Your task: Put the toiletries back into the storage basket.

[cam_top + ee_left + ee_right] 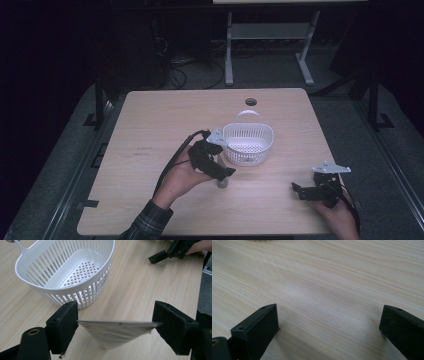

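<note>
One small silvery pouch (113,333), flat with a serrated top seam, is pinched edge to edge between the jaws of the left gripper (115,323), just off the near side of the single white slotted basket (50,262) on the table (150,120). It looks light, thin and crushable, probably slick film, so the stiffer sealed seam seems the best place to hold. Count: one pouch, one basket, two grippers; the right gripper (328,325) rests spread wide and empty, well apart at the near right.
</note>
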`<state>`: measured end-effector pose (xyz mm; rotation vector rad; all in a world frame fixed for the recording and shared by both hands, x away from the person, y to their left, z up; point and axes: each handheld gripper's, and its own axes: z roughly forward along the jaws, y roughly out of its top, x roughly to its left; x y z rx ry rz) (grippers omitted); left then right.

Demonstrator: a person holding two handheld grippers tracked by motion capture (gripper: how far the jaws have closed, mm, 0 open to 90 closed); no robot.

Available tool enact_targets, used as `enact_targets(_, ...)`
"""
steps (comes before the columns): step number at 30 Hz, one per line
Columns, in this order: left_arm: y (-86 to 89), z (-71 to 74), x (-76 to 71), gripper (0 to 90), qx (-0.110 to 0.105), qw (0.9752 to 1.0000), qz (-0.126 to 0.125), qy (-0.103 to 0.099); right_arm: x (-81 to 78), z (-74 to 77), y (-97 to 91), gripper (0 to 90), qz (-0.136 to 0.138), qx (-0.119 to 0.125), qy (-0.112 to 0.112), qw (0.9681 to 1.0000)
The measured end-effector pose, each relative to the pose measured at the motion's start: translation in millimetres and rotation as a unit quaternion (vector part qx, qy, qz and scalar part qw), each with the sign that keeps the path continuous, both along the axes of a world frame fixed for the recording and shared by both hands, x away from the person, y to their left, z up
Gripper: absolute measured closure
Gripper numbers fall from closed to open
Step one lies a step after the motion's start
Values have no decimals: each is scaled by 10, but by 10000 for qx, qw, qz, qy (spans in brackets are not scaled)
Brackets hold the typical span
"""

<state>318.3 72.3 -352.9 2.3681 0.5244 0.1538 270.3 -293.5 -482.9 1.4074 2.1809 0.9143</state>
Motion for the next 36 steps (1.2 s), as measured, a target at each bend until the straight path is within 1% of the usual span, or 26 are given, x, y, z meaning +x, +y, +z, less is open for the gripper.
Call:
enact_targets(1,3,2,4,242,52,10000,-38,-11,0,0,0,16,0,-1,0,10000)
enact_targets(6,3,2,6,286,54,10000,-57,-3,0,0,0,16,0,-1,0,10000)
enact_targets(15,3,6,-2,293,59,10000,-38,-25,0,0,0,16,1,0,2,10000)
enact_targets(27,14,19,0,296,14,10000,-14,59,0,0,0,16,-1,1,1,10000)
enact_targets(34,26,72,6,297,-25,10000,17,65,0,-1,1,16,-3,2,-5,10000)
enact_targets(36,30,94,10,297,-23,10000,-9,39,1,-1,0,16,-2,-1,-9,10000)
